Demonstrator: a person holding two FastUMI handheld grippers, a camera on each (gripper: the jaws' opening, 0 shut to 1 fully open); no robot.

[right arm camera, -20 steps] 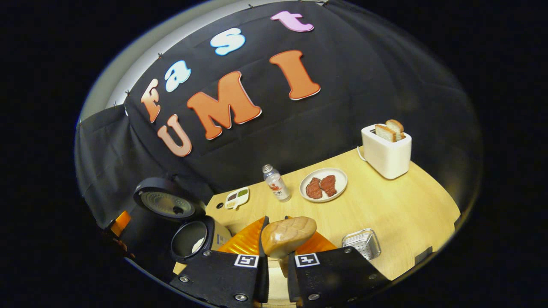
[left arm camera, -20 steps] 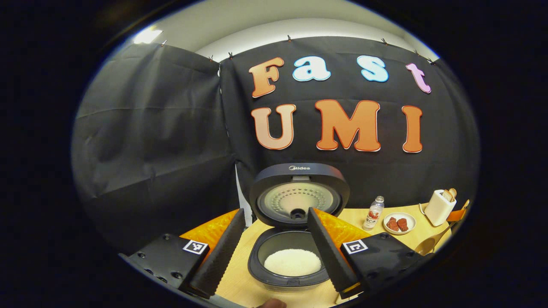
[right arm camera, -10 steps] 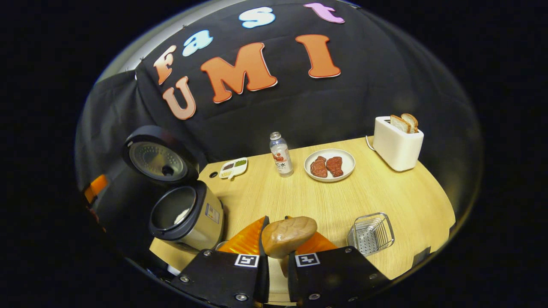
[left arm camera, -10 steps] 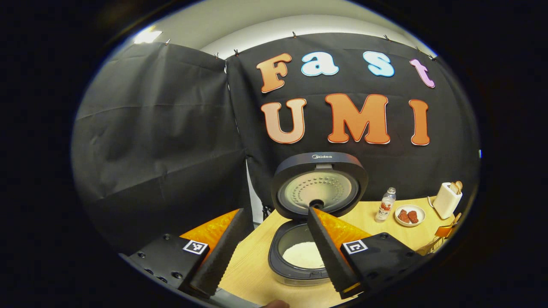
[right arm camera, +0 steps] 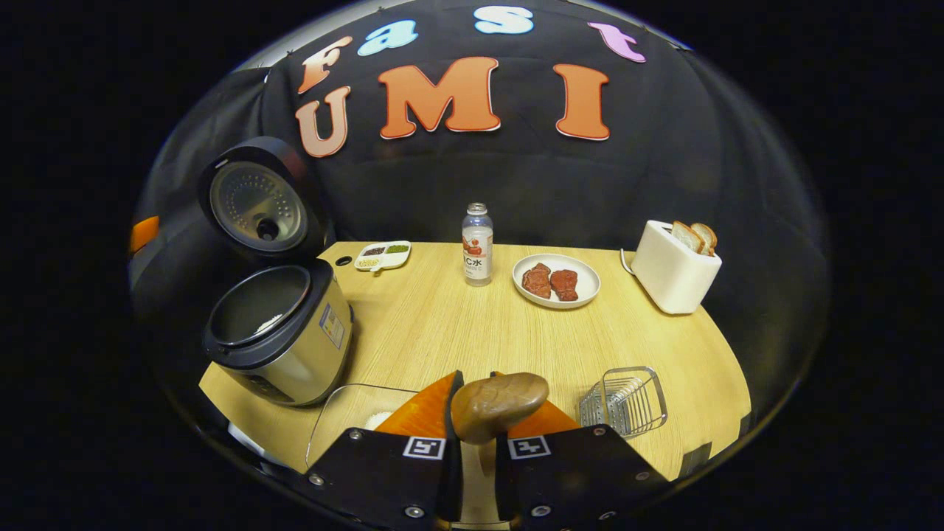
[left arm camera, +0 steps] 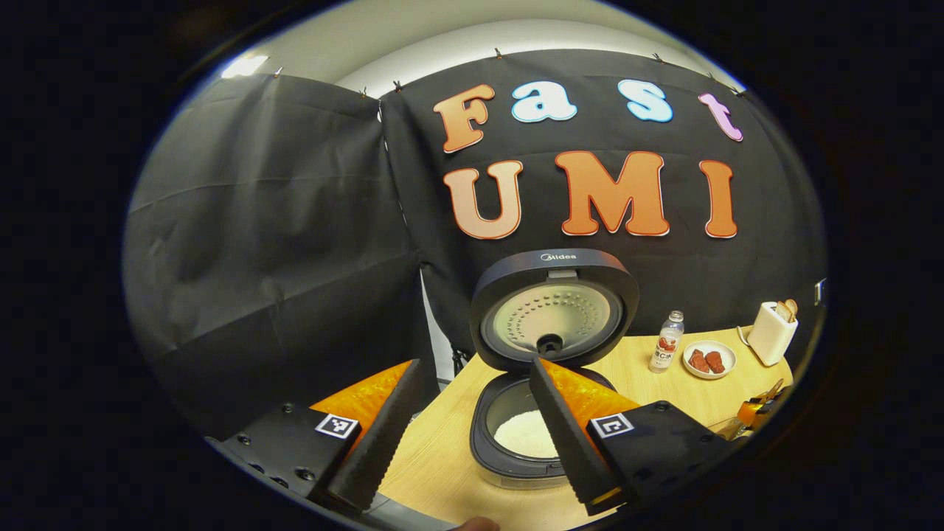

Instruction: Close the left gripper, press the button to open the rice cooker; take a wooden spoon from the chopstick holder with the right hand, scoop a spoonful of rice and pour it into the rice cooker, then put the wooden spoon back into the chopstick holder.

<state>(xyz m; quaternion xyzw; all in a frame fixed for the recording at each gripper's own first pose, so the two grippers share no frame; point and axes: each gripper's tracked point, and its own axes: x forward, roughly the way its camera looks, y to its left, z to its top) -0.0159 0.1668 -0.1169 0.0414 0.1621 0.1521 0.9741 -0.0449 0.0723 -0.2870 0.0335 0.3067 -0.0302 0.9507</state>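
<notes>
Left gripper view: the left gripper (left arm camera: 472,435) has its jaws spread wide, holding nothing. Ahead, between and just beyond them, one rice cooker (left arm camera: 542,442) stands on the counter (left arm camera: 442,464), lid raised upright, dark rim, white rice (left arm camera: 525,444) in the pot.

Right gripper view: the right gripper (right arm camera: 474,442) has its jaws drawn narrow, pressing on the handle of one wooden spoon (right arm camera: 499,405); its brown, glossy bowl sits just above the jaws. Left of the jaws: the cooker, silver body. Right of them: one wire chopstick holder (right arm camera: 624,402). Farther ahead: one bottle (right arm camera: 477,245), one plate (right arm camera: 586,284) with two meat pieces, one toaster (right arm camera: 672,273) with two slices.
</notes>
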